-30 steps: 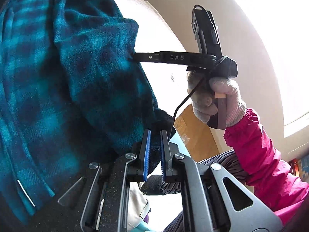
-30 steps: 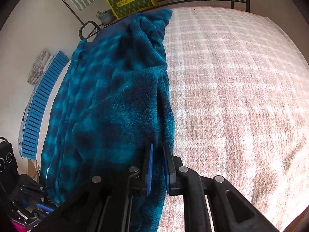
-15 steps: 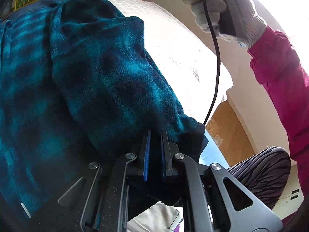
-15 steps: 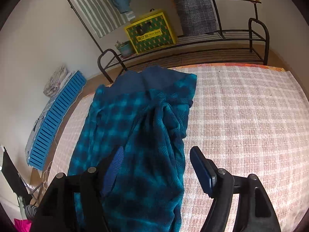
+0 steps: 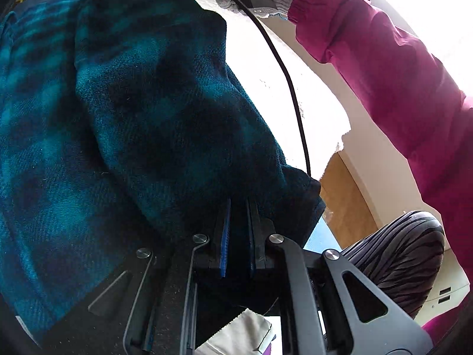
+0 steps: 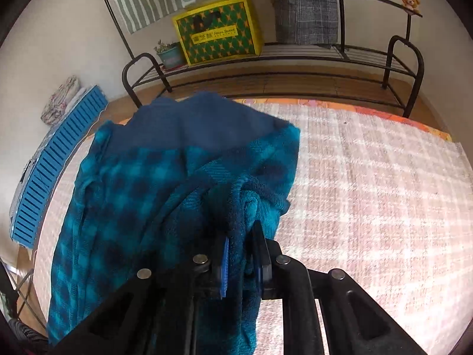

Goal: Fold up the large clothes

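A large teal and dark blue checked fleece garment (image 6: pixel 133 183) lies on the left part of the pink-and-white checked bed cover (image 6: pixel 369 207), its plain dark blue band at the far end. My right gripper (image 6: pixel 241 233) is over it. Its jaws are closing on a bunched fold of fleece, which the pads pinch. In the left wrist view the same garment (image 5: pixel 147 103) fills the left half, hanging close to the camera. My left gripper (image 5: pixel 239 204) is shut on its dark edge near a corner.
A person's pink sleeve (image 5: pixel 384 68), a white glove and a black cable (image 5: pixel 295 103) cross the upper right of the left wrist view. Beyond the bed stand a black metal rack (image 6: pixel 295 68), a yellow-green box (image 6: pixel 218 29) and a blue slatted panel (image 6: pixel 53 153).
My right gripper let go of the garment's edge, opened wide, drew back along it and closed on a bunched fold. The left gripper sank slightly, still gripping. The gloved hand rose out of its view.
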A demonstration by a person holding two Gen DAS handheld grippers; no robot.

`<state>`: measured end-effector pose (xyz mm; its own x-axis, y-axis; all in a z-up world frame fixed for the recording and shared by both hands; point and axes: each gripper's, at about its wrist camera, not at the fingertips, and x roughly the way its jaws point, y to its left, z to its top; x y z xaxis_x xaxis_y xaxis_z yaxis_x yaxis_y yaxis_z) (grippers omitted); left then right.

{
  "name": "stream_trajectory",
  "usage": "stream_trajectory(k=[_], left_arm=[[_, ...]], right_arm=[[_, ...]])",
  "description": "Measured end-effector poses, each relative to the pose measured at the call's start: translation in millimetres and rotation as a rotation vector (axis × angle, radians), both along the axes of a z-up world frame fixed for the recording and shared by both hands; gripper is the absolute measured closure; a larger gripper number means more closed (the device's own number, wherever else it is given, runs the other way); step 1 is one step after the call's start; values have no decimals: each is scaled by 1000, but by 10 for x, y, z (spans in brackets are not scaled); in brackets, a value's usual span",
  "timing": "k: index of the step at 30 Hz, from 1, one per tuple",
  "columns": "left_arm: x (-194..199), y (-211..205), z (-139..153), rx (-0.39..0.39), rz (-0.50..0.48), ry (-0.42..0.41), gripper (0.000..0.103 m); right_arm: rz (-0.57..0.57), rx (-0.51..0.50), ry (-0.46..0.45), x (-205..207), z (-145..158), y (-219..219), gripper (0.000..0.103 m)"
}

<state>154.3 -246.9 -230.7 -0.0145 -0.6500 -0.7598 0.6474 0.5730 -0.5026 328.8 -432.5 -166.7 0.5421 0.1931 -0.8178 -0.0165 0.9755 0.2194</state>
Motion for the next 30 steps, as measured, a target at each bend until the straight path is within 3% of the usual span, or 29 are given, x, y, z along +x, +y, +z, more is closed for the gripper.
stream_trajectory(k=[3, 6, 8, 11, 14, 16, 20, 23, 26, 30], left_arm=[[-1, -7, -12, -12, -1, -8, 96], [-23, 4, -22, -15, -3, -8, 96], [-29, 6, -19, -14, -4, -12, 96], [-50, 3, -12, -8, 0, -14, 96], [-90, -8, -12, -3, 4, -16, 95], [-99, -7, -14, -3, 10, -14, 96], [-119, -5, -1, 0, 10, -21, 96], [-120, -8, 0, -2, 11, -16, 96], [-144, -4, -1, -2, 16, -23, 96], [-220, -40, 21, 15, 6, -66, 96]], right_arm=[[-147, 92, 52, 32, -229, -448, 92], [-97, 3, 69, 68, -390, -350, 85], [-107, -7, 49, 58, -301, -330, 77], [-154, -48, -8, -26, -7, -324, 73], [-101, -111, -108, -223, 332, -135, 73], [-22, -75, -123, -290, 413, 28, 73], [49, -111, -64, -98, 201, 388, 73], [59, -74, -11, 194, -67, 553, 73], [81, -166, 58, 425, -391, 754, 74], [82, -198, 39, 441, -433, 816, 69]])
